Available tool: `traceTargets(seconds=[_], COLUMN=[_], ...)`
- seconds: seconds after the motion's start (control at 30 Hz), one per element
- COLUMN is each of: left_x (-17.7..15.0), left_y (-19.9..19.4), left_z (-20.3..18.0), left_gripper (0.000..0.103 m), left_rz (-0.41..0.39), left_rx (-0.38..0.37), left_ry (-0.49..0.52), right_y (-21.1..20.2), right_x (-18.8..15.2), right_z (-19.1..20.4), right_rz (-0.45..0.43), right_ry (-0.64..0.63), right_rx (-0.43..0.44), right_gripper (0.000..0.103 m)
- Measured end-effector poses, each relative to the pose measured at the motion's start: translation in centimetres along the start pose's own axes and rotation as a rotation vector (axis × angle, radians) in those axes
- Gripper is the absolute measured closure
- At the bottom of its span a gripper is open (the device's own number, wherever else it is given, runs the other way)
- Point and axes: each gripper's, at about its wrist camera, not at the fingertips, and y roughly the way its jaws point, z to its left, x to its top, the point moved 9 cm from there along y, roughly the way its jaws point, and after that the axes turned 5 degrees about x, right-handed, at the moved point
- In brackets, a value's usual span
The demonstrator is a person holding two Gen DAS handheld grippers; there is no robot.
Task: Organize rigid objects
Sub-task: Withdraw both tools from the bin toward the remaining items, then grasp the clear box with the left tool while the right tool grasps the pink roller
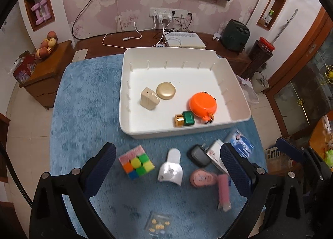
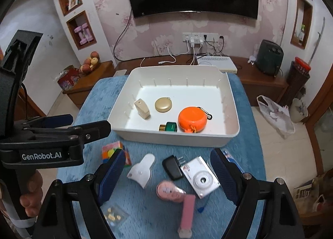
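Observation:
A white bin (image 1: 124, 85) (image 2: 116, 122) on the blue cloth holds a beige box (image 1: 148, 98), a gold round case (image 1: 165, 90), an orange round case (image 1: 203, 104) and a green bottle (image 1: 185, 118). In front of it lie a colour cube (image 1: 136, 162) (image 2: 110, 149), a white scraper (image 1: 171, 167) (image 2: 141, 169), a black charger (image 1: 197, 154) (image 2: 172, 167), a silver camera (image 2: 200, 177), a pink case (image 1: 201, 177) (image 2: 169, 192) and a pink stick (image 1: 223, 192) (image 2: 187, 214). My left gripper (image 1: 166, 166) is open above them, empty. My right gripper (image 2: 168, 170) is open, empty.
A small clear bag (image 1: 159, 225) (image 2: 113, 215) of yellow bits lies at the cloth's near edge. A blue packet (image 1: 242, 142) lies right of the camera. A wooden TV bench with cables and a white box (image 2: 216, 63) stands behind the table.

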Motion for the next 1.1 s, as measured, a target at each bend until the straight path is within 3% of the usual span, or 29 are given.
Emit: traceTargets(seconds=[0.43,0.8,0.97,1.1], left_x=[-6.3,-13.4,-17.0,-19.3], left_y=[-2.1,0.9,3.7,6.1], left_z=[-0.4,1.9,1.6,1.1], left_gripper=[0.003,0.003,0.003,0.003], left_rz=[-0.039,0.055,0.122,0.162], left_rx=[0.036,0.069,0.097,0.139], left_ry=[-0.011,-0.041,0.026,0.103], right_y=[-1.4,1.9,3.4,4.7], right_x=[-6.1,-14.1,-16.3,-17.2], right_z=[-1.5,-5.4,-6.0,-5.8], right_rz=[0.027,0.184,0.216,0.243], right_ry=[-0.03,0.035,0.068,0.067], right_rx=[-0.028,-0.009,0.001,-0.002], right_gripper=[0.019,0.019,0.019,0.027])
